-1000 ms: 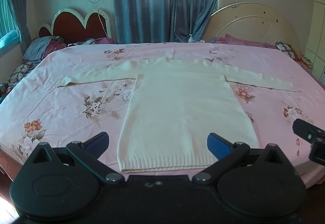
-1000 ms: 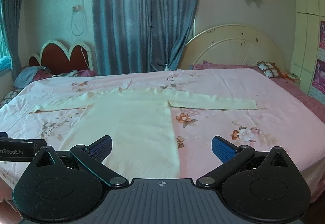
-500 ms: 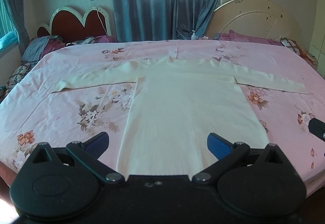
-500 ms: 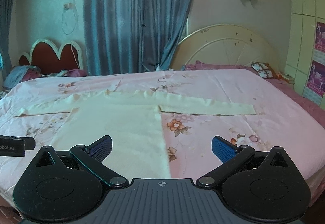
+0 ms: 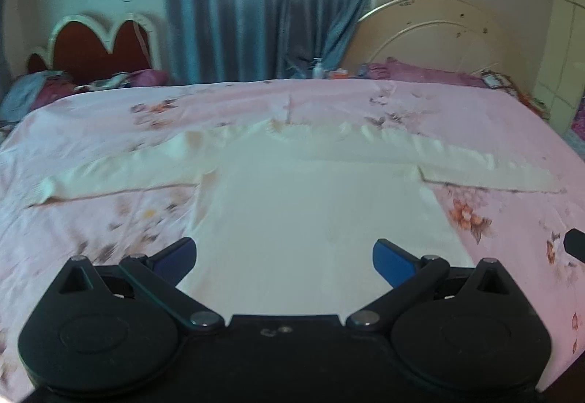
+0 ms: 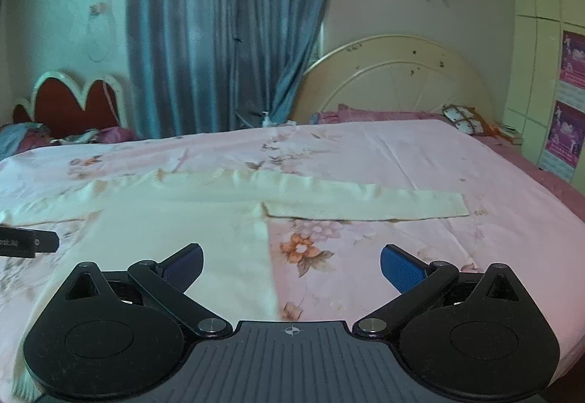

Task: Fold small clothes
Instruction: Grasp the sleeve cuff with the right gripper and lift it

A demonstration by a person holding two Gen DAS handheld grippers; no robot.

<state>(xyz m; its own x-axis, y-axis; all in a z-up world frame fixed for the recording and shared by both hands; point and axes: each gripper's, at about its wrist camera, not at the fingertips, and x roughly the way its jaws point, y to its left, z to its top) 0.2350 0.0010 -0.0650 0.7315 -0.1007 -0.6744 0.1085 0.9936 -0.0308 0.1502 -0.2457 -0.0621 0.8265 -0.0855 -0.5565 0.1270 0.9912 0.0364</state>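
Observation:
A cream knit sweater lies flat on the pink floral bed, sleeves spread out to both sides, neck toward the far side. It also shows in the right wrist view, with its right sleeve stretched out. My left gripper is open and empty above the sweater's lower body. My right gripper is open and empty above the sweater's right side edge. The hem is hidden under the grippers.
The pink floral bedsheet covers a wide bed. Two headboards and blue curtains stand behind it. Pillows and bundled clothes lie at the far left. The left gripper's tip shows in the right wrist view.
Both grippers have moved forward over the bed, toward the sweater's upper part. The sweater's hem has passed out of sight under them. The sweater itself has not moved.

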